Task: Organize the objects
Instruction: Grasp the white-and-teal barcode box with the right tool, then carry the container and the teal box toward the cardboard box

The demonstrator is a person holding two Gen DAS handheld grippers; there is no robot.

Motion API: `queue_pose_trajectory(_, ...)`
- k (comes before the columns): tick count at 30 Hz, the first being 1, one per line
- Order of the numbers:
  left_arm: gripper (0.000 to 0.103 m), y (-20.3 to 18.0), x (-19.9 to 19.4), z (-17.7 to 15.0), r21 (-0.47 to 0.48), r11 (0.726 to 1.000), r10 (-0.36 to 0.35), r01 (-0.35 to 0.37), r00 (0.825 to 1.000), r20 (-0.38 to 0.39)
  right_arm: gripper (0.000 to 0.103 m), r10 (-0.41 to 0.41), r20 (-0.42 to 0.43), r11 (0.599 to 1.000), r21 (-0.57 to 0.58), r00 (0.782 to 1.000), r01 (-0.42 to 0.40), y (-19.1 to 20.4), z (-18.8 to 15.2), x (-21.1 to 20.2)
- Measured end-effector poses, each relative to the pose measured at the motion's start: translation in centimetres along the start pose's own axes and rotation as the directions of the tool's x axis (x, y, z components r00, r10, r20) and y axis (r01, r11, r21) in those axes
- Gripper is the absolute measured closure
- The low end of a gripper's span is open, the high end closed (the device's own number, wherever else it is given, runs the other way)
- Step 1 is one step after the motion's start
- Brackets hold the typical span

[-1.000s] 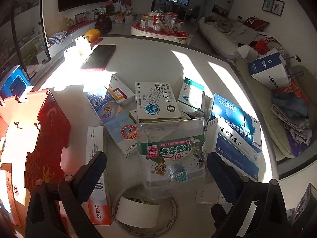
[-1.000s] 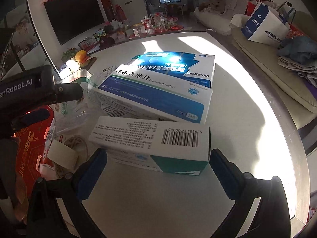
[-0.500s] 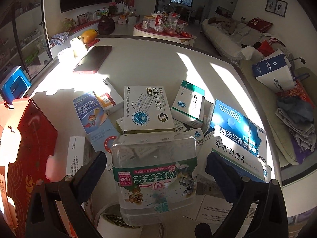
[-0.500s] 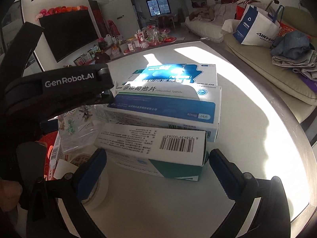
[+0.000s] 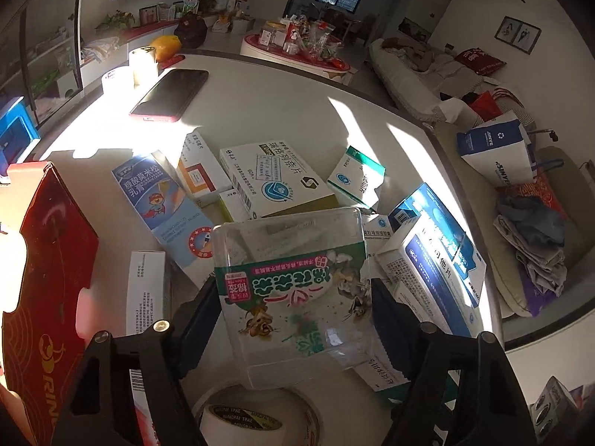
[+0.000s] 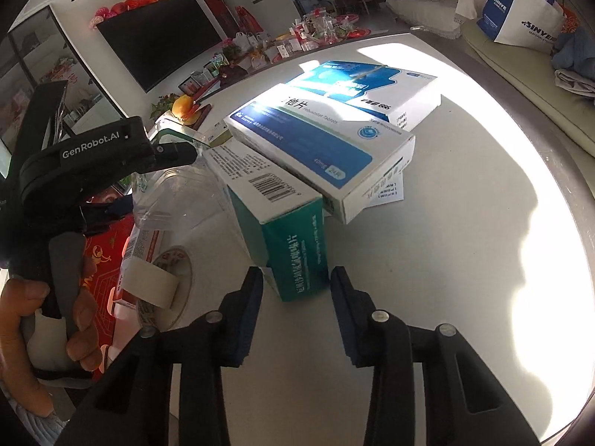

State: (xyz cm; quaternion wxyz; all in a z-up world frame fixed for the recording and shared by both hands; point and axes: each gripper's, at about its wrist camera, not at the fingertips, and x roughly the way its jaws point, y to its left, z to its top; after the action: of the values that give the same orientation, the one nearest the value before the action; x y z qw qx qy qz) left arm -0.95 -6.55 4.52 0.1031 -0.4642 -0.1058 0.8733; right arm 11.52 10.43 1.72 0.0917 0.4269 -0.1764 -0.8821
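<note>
Now my left gripper [image 5: 293,308] clamps the clear container [image 5: 293,282]; my right gripper [image 6: 295,290], half-open, probably next closes on the teal box [image 6: 286,230].

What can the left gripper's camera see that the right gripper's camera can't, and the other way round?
Only the left wrist view shows the phone and the scattered medicine boxes behind the clear container. Only the right wrist view shows the teal box between the right gripper fingers. Both show the clear container, tape roll and blue-and-white box.
</note>
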Motion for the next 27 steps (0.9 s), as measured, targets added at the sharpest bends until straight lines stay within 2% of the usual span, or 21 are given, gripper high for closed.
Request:
queue_pose_trajectory(2,0.021,0.0,-0.1,0.0,0.009,1.0,-0.005,0.005,1.0,-0.008,0.028,-0.017,0.048,0.998,-0.052,0.999,0.019,0.2,0.3,-1.5)
queue_pose_trajectory(4,0.02,0.1,0.3,0.1,0.0,1.0,-0.011,0.011,0.999,-0.034,0.027,0.002,0.074,0.993,-0.118,0.997,0.007,0.8,1.2,-2.5)
queue_pose_trajectory(10,0.018,-0.2,1.4,0.2,-0.006,1.0,-0.009,0.009,0.997,-0.081,0.027,0.055,-0.002,0.958,-0.282,0.999,-0.053,4.2,2.7,-0.8)
queue_pose_trajectory(13,0.018,-0.5,1.7,0.1,0.001,1.0,0.003,-0.003,0.996,-0.088,0.028,-0.01,-0.043,0.949,-0.316,0.999,-0.004,5.4,2.6,1.5)
queue_pose_trajectory(14,0.017,-0.5,1.9,0.1,0.001,1.0,0.003,-0.003,0.996,-0.093,0.03,-0.009,-0.055,0.95,-0.311,0.998,-0.009,5.5,2.6,2.1)
queue_pose_trajectory(16,0.017,-0.5,2.3,0.1,0.005,1.0,0.007,-0.007,0.995,-0.104,0.043,-0.044,-0.079,0.952,-0.306,0.996,0.018,5.5,2.6,3.2)
queue_pose_trajectory(17,0.017,-0.5,2.5,0.1,0.012,1.0,0.013,-0.012,0.994,-0.107,0.068,-0.081,-0.092,0.952,-0.302,0.992,0.05,5.4,2.5,3.7)
queue_pose_trajectory(18,0.017,-0.6,2.6,0.0,0.02,1.0,0.02,-0.019,0.995,-0.101,0.075,-0.089,-0.101,0.955,-0.293,0.991,0.056,5.2,2.6,3.9)
queue_pose_trajectory(23,0.02,-0.8,1.5,-0.6,0.069,0.998,0.007,-0.005,0.999,-0.031,0.076,-0.075,-0.079,0.966,-0.253,0.994,0.053,4.4,2.1,2.6)
queue_pose_trajectory(27,0.02,-0.5,-1.4,-0.9,0.082,0.996,-0.029,0.024,0.998,0.061,0.076,0.01,-0.067,0.987,-0.162,0.998,-0.02,3.5,1.6,0.5)
